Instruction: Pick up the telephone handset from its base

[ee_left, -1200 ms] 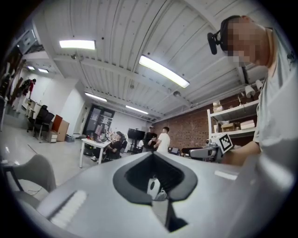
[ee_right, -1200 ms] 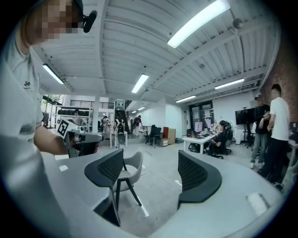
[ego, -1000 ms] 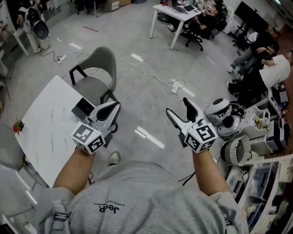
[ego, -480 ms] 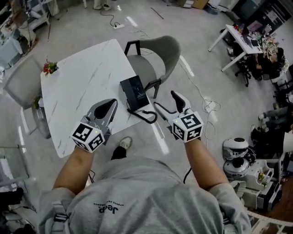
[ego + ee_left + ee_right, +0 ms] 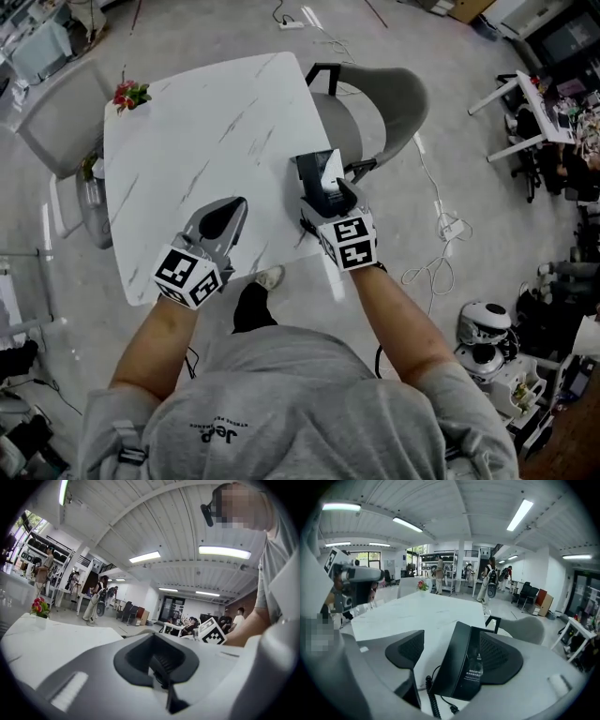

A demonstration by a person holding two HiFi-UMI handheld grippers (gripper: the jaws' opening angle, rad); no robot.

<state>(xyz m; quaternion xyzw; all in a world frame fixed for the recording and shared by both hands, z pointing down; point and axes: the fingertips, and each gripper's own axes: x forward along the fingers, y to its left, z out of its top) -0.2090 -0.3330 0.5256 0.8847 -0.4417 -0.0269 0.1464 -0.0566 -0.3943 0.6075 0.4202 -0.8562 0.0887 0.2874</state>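
Note:
A black telephone [image 5: 310, 171] sits at the right edge of the white marble table [image 5: 187, 141], its coiled cord [image 5: 431, 696] hanging toward me. My right gripper [image 5: 330, 193] is over it. In the right gripper view the telephone [image 5: 461, 667] stands between the open jaws of the right gripper [image 5: 454, 657], close against the right pad, with a strip of table showing beside the left pad. My left gripper [image 5: 225, 214] hovers over the table's front part, left of the telephone. In its own view the left gripper [image 5: 161, 660] has its pads together and holds nothing.
A grey chair [image 5: 384, 103] stands just behind the telephone, off the table's right edge. A small pot of red flowers [image 5: 131, 94] is at the far left corner. Another chair [image 5: 56, 117] sits left of the table. Cables and a power strip [image 5: 441, 225] lie on the floor.
The view has swung onto the table. My right gripper moved forward and now straddles the telephone; before, it was beside the cord. The left gripper keeps its place near the front edge.

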